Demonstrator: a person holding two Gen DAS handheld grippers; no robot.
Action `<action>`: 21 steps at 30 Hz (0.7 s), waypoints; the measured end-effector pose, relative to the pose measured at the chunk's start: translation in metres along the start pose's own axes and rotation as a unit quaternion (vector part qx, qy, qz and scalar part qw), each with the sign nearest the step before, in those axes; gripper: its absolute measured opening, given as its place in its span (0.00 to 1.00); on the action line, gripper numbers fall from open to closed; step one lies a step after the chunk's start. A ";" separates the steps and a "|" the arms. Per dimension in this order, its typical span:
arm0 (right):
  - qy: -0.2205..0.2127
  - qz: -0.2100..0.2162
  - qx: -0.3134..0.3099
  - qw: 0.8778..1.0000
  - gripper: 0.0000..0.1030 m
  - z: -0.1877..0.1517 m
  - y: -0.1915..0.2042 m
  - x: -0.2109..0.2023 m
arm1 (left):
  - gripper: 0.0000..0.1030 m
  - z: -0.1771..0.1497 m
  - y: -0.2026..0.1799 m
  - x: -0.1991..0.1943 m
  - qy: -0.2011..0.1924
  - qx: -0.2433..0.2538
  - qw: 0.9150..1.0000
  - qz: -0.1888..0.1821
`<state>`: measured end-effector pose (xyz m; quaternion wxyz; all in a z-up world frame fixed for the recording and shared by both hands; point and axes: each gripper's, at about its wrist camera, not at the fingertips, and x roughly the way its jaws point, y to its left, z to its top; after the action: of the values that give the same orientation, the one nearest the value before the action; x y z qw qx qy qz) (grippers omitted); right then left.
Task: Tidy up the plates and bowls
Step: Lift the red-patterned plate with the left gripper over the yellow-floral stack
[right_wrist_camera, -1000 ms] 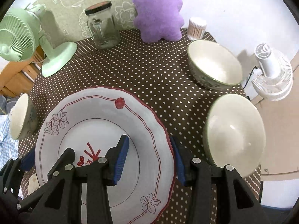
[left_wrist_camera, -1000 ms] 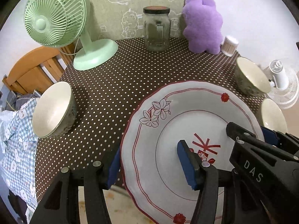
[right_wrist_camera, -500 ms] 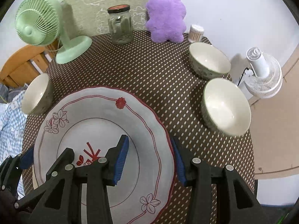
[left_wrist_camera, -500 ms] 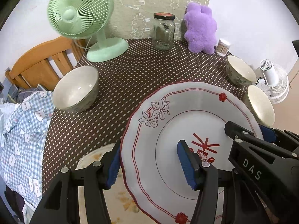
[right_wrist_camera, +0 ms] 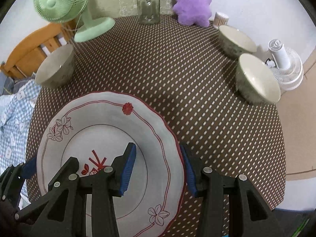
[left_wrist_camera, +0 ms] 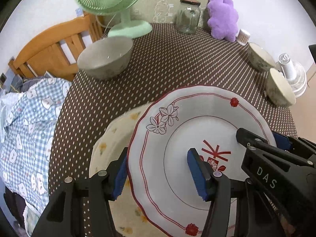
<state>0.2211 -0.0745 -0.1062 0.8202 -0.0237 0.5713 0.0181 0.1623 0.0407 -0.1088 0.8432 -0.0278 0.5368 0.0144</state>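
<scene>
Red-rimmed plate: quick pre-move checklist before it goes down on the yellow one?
1. Left gripper clamped on red-rimmed plate, one pad each side of the rim: ok.
2. Right gripper clamped on the opposite rim: ok.
3. Yellow-flowered plate visible beneath, partly covered: ok.
4. Plates centred over each other: not ok, held plate sits offset to the right.
5. Gap between the plates: cannot tell.
6. Bowls stand apart from the plates: ok.

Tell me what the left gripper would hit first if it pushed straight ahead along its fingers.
Probably the yellow-flowered plate lying under the red-rimmed plate that the left gripper grips by its edge; depth between the plates is unclear.
</scene>
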 end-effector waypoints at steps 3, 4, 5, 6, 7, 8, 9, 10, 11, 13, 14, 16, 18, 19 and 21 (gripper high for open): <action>0.008 0.001 0.000 1.000 0.48 -0.012 0.009 0.006 | 0.57 -0.008 0.008 0.004 0.008 0.000 1.000 0.001; 0.009 0.000 -0.001 1.000 0.48 -0.014 0.012 0.007 | 0.57 -0.011 0.011 0.005 0.009 -0.002 1.000 0.000; 0.006 -0.001 -0.003 1.000 0.48 -0.018 0.015 0.007 | 0.57 -0.012 0.014 0.005 0.010 -0.004 1.000 -0.001; 0.002 -0.002 -0.007 1.000 0.48 -0.021 0.019 0.006 | 0.57 -0.014 0.016 0.006 0.011 -0.005 1.000 0.001; 0.002 -0.003 -0.010 1.000 0.48 -0.022 0.020 0.007 | 0.57 -0.016 0.018 0.007 0.011 -0.006 1.000 0.002; 0.003 -0.001 -0.010 1.000 0.48 -0.024 0.023 0.007 | 0.57 -0.017 0.019 0.006 0.010 -0.006 1.000 0.004; 0.006 0.000 -0.009 1.000 0.48 -0.025 0.025 0.008 | 0.57 -0.019 0.021 0.006 0.009 -0.004 1.000 0.006; 0.009 0.001 -0.008 1.000 0.48 -0.026 0.027 0.010 | 0.56 -0.020 0.022 0.007 0.009 -0.002 1.000 0.007; 0.010 0.000 -0.008 1.000 0.48 -0.028 0.029 0.011 | 0.56 -0.022 0.024 0.007 0.010 -0.001 1.000 0.007; 0.012 -0.001 -0.009 1.000 0.48 -0.031 0.033 0.014 | 0.56 -0.024 0.026 0.009 0.013 -0.001 1.000 0.008; 0.014 -0.001 -0.009 1.000 0.48 -0.031 0.033 0.014 | 0.56 -0.025 0.028 0.010 0.015 -0.001 1.000 0.008; 0.015 -0.002 -0.008 1.000 0.48 -0.034 0.034 0.017 | 0.56 -0.026 0.028 0.009 0.013 0.003 1.000 0.007; 0.016 -0.003 -0.006 1.000 0.48 -0.034 0.034 0.018 | 0.56 -0.027 0.028 0.008 0.012 0.005 1.000 0.004; 0.017 -0.004 -0.005 1.000 0.48 -0.034 0.034 0.019 | 0.56 -0.028 0.028 0.008 0.011 0.008 1.000 0.004; 0.021 -0.006 -0.003 1.000 0.48 -0.034 0.033 0.021 | 0.56 -0.029 0.026 0.009 0.008 0.016 1.000 0.007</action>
<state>0.1942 -0.0435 -0.1384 0.8080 -0.0301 0.5883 0.0143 0.1387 0.0652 -0.1295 0.8390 -0.0106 0.5440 0.0114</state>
